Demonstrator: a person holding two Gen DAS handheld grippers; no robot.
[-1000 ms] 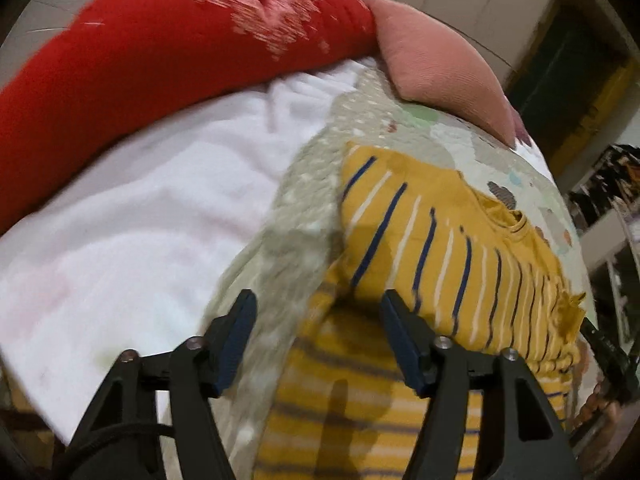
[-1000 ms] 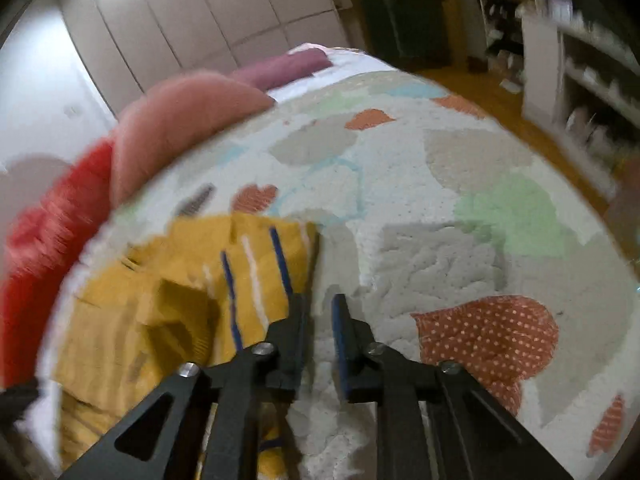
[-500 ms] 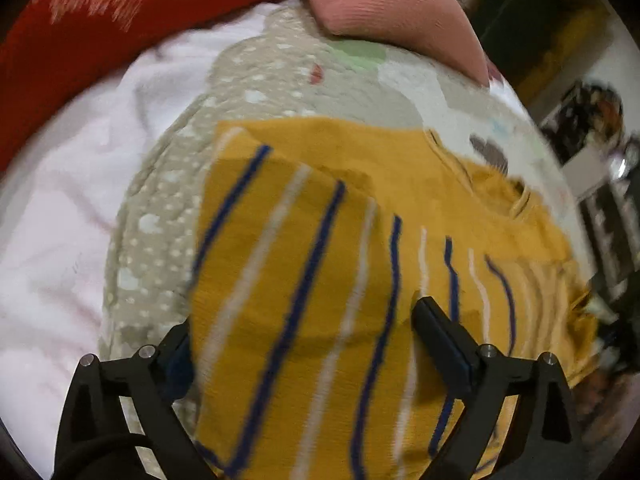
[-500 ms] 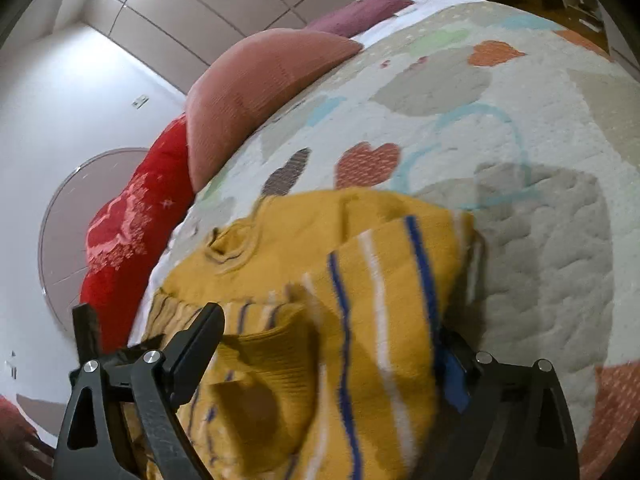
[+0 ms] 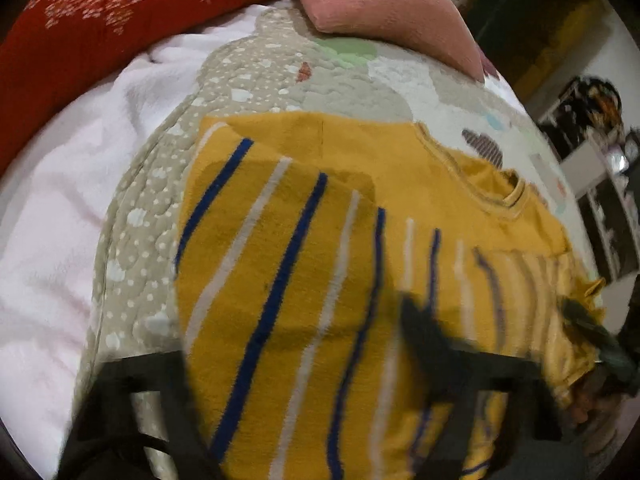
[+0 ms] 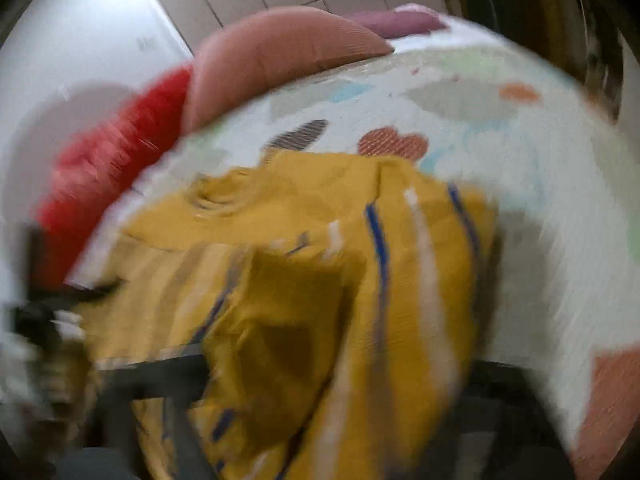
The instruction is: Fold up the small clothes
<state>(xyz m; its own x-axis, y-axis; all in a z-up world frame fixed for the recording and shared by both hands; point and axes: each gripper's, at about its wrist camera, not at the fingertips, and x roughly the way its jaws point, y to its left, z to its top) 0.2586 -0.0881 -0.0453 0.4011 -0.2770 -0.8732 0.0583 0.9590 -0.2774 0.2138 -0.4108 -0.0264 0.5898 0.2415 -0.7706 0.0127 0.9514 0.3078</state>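
Shirt (image 5: 288,280) hem now draped across both claws, blurrier.

Small mustard-yellow top (image 5: 304,280) with blue and white stripes, spread on a patterned quilt, collar seen at the far end, one striped part folded over the plain body, blurred by motion.

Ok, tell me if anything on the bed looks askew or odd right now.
Nothing is spilled or damaged. The yellow striped top is mid-fold: in the right wrist view its striped part is bunched up and rumpled rather than flat. Its collar lies toward the pink pillow. The quilt underneath looks flat.
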